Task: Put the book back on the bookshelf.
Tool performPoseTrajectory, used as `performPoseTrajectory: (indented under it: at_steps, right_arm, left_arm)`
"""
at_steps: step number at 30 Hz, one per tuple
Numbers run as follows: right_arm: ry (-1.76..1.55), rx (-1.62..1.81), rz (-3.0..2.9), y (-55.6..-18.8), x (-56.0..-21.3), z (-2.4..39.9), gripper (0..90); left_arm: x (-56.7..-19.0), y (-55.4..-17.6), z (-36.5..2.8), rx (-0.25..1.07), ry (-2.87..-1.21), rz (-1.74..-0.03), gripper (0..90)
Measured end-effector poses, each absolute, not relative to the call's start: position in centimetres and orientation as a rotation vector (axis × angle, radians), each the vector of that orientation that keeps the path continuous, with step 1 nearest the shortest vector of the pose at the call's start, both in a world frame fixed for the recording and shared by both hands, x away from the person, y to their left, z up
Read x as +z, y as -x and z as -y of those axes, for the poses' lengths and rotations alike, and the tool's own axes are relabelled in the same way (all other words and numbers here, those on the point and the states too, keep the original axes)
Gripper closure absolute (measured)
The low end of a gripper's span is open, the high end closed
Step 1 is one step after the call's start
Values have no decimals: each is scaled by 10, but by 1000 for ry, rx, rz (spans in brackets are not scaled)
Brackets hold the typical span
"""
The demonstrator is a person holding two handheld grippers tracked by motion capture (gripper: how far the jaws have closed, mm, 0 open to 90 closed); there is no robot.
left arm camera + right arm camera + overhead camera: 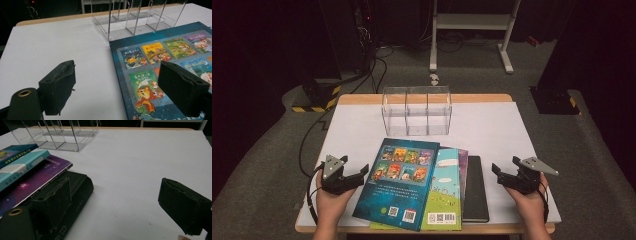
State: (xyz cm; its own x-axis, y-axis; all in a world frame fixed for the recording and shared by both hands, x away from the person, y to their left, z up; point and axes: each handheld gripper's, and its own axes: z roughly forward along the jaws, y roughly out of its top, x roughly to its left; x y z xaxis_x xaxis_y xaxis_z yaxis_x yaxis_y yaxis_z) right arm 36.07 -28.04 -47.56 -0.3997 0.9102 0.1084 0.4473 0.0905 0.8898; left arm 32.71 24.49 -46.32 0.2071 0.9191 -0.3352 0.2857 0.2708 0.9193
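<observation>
1. Dark blue picture book point(399, 185) lies face down on top of a fanned pile of books at the near middle of the white table point(492, 125).
2. Under it sit a turquoise book point(446, 192), a purple book point(462, 165) and a black book point(475, 187).
3. Left gripper point(357, 177) hovers just beside the pile, jaws wide apart and empty (one jaw over the blue cover).
4. Right gripper point(504, 176) waits near the black book, jaws also apart, holding nothing.
5. Clear divided rack point(417, 111) stands behind the pile.

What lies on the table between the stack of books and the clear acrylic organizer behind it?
Nothing. In the high view, only a narrow strip of the white table separates the stack of books from the clear organizer.
</observation>
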Motion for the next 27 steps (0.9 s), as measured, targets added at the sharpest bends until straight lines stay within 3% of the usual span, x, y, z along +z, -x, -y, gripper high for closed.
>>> performPoseTrajectory:
  at_steps: [11,27]
  right_arm:
    - [-1321,1314,-1839,-359,-476,283,124]
    - [-1306,1362,-1882,-356,-471,273,103]
  left_arm:
    - [-467,-329,-245,666,-1279,-1345,143]
    - [-481,-337,-233,510,-1424,-1411,137]
